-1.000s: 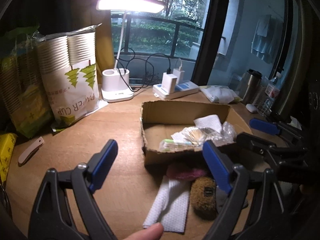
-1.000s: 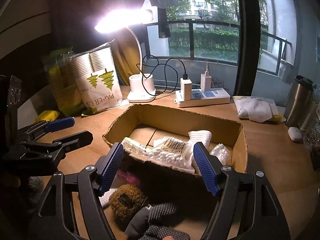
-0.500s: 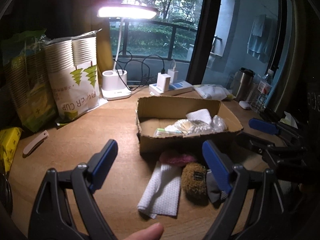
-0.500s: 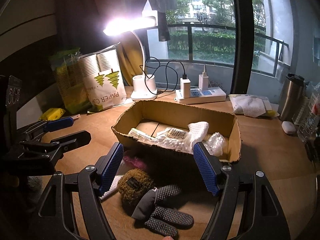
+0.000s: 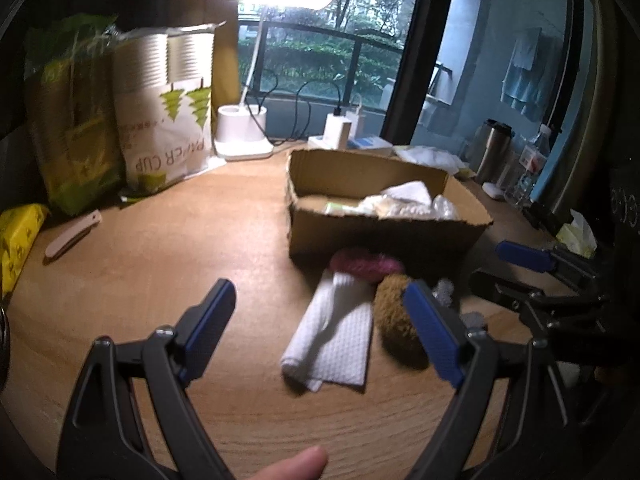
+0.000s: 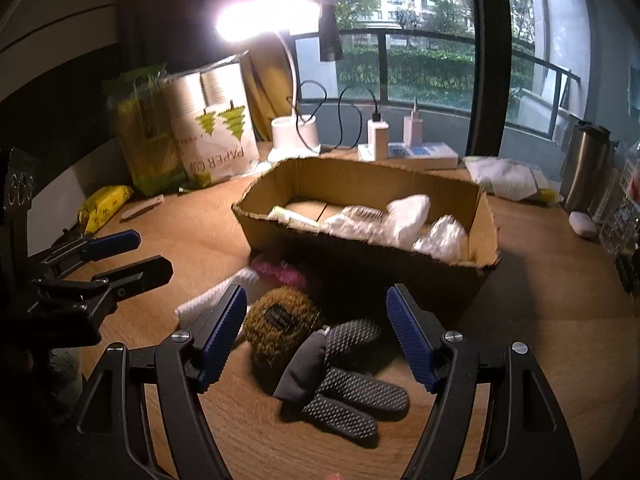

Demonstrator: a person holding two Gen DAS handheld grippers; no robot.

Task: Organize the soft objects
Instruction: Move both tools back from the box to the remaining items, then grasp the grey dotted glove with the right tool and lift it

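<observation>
Left gripper (image 5: pixel 320 320) fills the lower frame of its own view, jaws spread wide and empty — right gripper (image 6: pixel 316 320) likewise, lower centre.

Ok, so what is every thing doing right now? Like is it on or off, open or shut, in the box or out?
left gripper: open, empty
right gripper: open, empty
desk lamp: on
cardboard box: open, partly filled
white cloth: folded, outside the box
brown plush: outside the box
grey gloves: on the table, outside the box
pink fluffy thing: against the box's front
charger: plugged into the power strip
</observation>
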